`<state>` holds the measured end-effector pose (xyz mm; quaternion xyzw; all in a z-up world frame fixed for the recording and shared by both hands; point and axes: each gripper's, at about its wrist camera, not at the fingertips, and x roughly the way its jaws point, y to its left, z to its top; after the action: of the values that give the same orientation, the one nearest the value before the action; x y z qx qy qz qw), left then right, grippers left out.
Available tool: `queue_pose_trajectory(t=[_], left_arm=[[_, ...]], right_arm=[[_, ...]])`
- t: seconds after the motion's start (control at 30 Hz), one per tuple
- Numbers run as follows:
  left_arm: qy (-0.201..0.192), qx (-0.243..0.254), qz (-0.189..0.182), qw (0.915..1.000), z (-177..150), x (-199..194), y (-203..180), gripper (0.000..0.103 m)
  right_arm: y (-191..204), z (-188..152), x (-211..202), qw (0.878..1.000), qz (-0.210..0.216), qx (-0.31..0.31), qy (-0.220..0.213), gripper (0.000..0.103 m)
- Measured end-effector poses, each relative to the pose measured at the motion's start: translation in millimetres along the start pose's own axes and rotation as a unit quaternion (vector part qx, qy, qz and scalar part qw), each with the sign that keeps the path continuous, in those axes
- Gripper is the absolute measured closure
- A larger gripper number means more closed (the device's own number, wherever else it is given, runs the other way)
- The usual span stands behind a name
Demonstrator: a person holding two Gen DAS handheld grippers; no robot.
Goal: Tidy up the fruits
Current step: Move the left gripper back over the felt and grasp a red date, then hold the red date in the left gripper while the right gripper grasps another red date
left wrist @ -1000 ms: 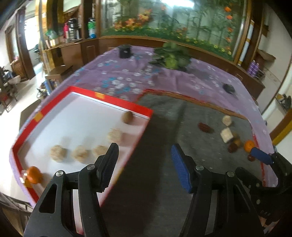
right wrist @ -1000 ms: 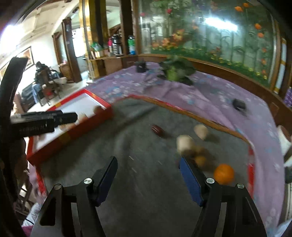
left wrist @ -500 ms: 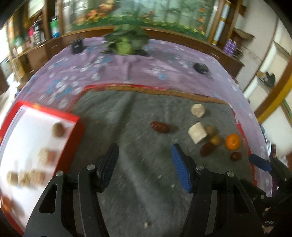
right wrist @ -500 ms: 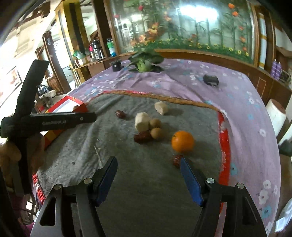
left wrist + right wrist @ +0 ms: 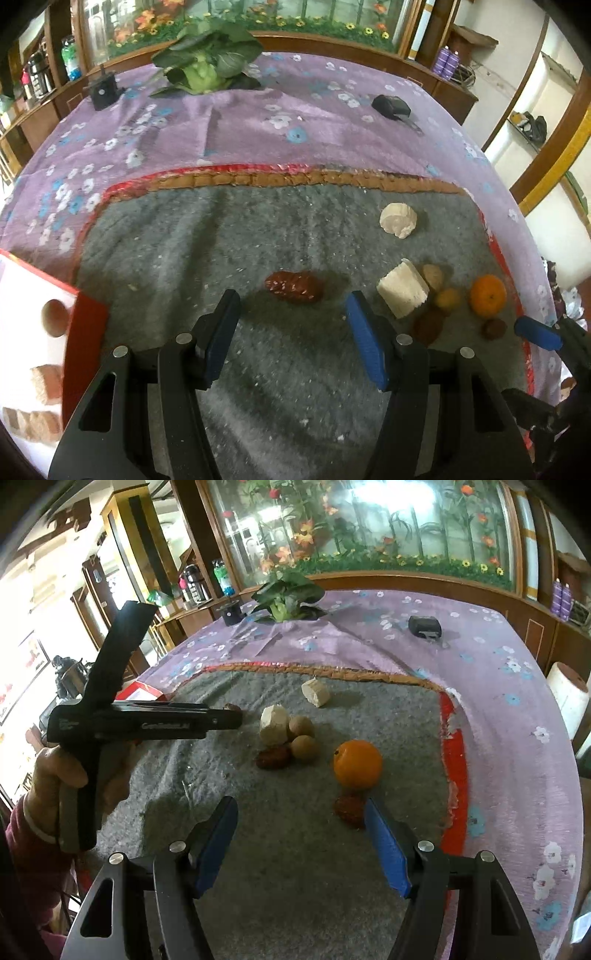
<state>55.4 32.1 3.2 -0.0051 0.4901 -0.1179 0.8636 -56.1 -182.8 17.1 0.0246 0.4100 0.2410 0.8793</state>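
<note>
A red date (image 5: pixel 294 287) lies on the grey mat (image 5: pixel 258 229), just ahead of my open, empty left gripper (image 5: pixel 291 308). To its right sit a pale chunk (image 5: pixel 402 293), two small brown fruits (image 5: pixel 433 277), another date (image 5: pixel 428 325), an orange (image 5: pixel 488 295) and a small dark fruit (image 5: pixel 495 328). A second pale piece (image 5: pixel 398 220) lies farther back. My right gripper (image 5: pixel 300 808) is open and empty, just short of the orange (image 5: pixel 357 763) and the dark fruit (image 5: pixel 349 809). The red-rimmed white tray (image 5: pixel 86 332) at the left holds several pieces.
A purple flowered cloth (image 5: pixel 258 122) covers the table beyond the mat. On it lie a leafy green vegetable (image 5: pixel 207 62), a black box (image 5: pixel 103 88) and a black device (image 5: pixel 391 105). The left gripper's body (image 5: pixel 140 720) crosses the right wrist view.
My left gripper has swung right from the tray to face the date on the mat. My right gripper has come closer to the orange and the fruit cluster. Both stay open.
</note>
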Motion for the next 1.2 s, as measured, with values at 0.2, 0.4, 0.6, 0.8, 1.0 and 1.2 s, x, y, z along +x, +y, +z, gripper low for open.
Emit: queue_pose_trajectory(t=[0.2, 0.4, 0.6, 0.8, 1.0, 1.2], left_arm=[[-0.01, 0.014, 0.007, 0.9998, 3.8, 4.6, -2.3, 0.049], [-0.016, 0.013, 0.022, 0.9995, 1.2, 1.5, 3.2, 0.071], [-0.025, 0.002, 0.027, 0.9993, -7.0, -14.4, 2.6, 0.071], [-0.032, -0.01, 0.028, 0.999, -18.5, -29.9, 5.6, 0.071], [-0.031, -0.022, 0.022, 0.999, -23.4, -35.1, 11.8, 0.071], [-0.027, -0.027, 0.023, 0.999, -27.4, -35.7, 15.7, 0.071]], right_arm=[[-3.6, -0.2, 2.7, 1.0, 0.005, 0.004, 0.002, 0.034], [2.5, 3.9, 6.7, 1.0, 0.021, 0.003, 0.006, 0.034], [17.2, 14.5, 25.1, 0.999, 0.028, -0.014, 0.022, 0.034], [27.4, 26.3, 51.1, 0.998, 0.007, -0.041, 0.045, 0.047], [31.6, 34.9, 71.7, 0.996, -0.002, -0.072, 0.059, 0.052], [38.2, 41.3, 79.0, 0.992, -0.019, -0.103, 0.064, 0.058]])
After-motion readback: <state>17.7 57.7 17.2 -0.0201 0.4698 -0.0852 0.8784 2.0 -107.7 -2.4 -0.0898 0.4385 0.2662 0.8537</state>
